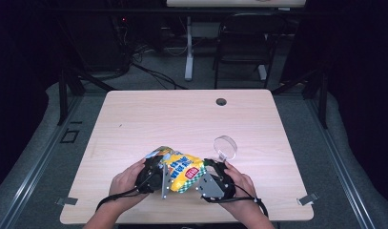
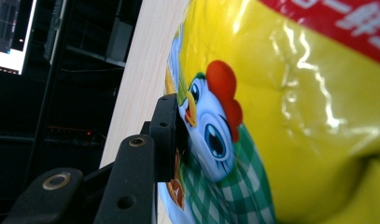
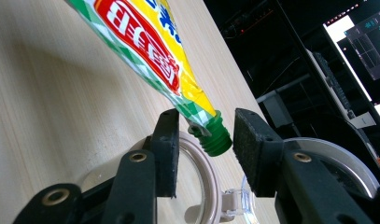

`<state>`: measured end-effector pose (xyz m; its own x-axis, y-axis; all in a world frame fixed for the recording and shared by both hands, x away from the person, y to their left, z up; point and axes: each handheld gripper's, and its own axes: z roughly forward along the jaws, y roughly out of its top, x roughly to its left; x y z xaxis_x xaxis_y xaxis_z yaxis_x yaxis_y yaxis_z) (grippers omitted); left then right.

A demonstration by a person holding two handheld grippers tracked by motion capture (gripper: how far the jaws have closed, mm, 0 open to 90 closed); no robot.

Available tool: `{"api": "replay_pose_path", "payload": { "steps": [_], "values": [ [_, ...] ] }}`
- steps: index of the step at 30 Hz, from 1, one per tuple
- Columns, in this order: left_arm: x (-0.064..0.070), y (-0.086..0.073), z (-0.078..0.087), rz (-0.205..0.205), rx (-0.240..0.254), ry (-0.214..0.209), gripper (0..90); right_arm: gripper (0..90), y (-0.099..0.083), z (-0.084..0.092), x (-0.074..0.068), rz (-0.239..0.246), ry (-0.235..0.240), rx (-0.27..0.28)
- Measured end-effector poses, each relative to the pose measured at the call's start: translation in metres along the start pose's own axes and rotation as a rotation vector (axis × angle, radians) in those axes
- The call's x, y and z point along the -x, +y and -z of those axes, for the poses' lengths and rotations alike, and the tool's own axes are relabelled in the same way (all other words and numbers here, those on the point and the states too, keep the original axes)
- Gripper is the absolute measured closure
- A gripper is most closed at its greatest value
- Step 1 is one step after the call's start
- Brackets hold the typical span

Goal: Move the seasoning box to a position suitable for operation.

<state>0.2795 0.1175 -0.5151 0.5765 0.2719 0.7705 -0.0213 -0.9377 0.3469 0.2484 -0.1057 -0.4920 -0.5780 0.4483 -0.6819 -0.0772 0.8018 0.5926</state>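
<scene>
Both hands rest low over the desk's (image 1: 134, 119) near edge. The left tool (image 1: 156, 172) clamps the yellow pouch (image 1: 182, 171); the right tool (image 3: 206, 140) stands apart around its green cap (image 3: 214, 138). Dark room behind.

**What the frames leave unseen**

In the left gripper view the yellow pouch (image 2: 290, 116) runs off the top, right and bottom edges, and its red band of print is cut short. One jaw of the left gripper (image 1: 162, 179) presses its printed face there; the other is out of frame. In the right gripper view the pouch's upper part leaves the frame, and the clear round lid (image 3: 201, 186) is cropped at the bottom and partly covered by the jaws. From the high view the pouch's lettering is too small to read
</scene>
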Motion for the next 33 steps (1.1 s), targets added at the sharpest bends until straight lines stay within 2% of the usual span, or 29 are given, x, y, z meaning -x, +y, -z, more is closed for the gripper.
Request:
{"api": "replay_pose_path", "payload": {
  "steps": [7,11,15,21,26,27,33],
  "values": [
    [0.0009,0.002,0.0005,-0.034,-0.023,0.042,65.1,67.1,-0.0009,-0.0002,-0.0007,0.0,0.005,-0.01],
    [0.0005,0.0014,0.0011,-0.042,-0.026,0.048,65.1,71.4,-0.0024,0.0003,0.0003,-0.021,0.007,-0.012],
    [0.0005,0.0023,0.0017,-0.054,-0.026,0.042,65.2,66.9,-0.0031,-0.0009,-0.0003,-0.023,0.008,-0.013],
    [0.0004,0.0033,0.0035,-0.046,-0.008,0.039,65.3,60.9,-0.0033,-0.0032,-0.0009,-0.012,-0.01,-0.008],
    [0.0025,0.0069,0.0056,-0.069,-0.005,0.046,65.3,62.7,-0.0024,-0.0052,-0.0026,0.005,-0.01,-0.015],
    [0.0024,0.0075,0.006,-0.07,-0.005,0.045,65.3,62.9,-0.0024,-0.0059,-0.0036,-0.002,-0.009,-0.005],
    [0.0032,0.0089,0.0067,-0.078,-0.007,0.063,65.3,64.8,-0.0017,-0.0055,-0.0036,0.005,-0.013,-0.019]
  ]
}}
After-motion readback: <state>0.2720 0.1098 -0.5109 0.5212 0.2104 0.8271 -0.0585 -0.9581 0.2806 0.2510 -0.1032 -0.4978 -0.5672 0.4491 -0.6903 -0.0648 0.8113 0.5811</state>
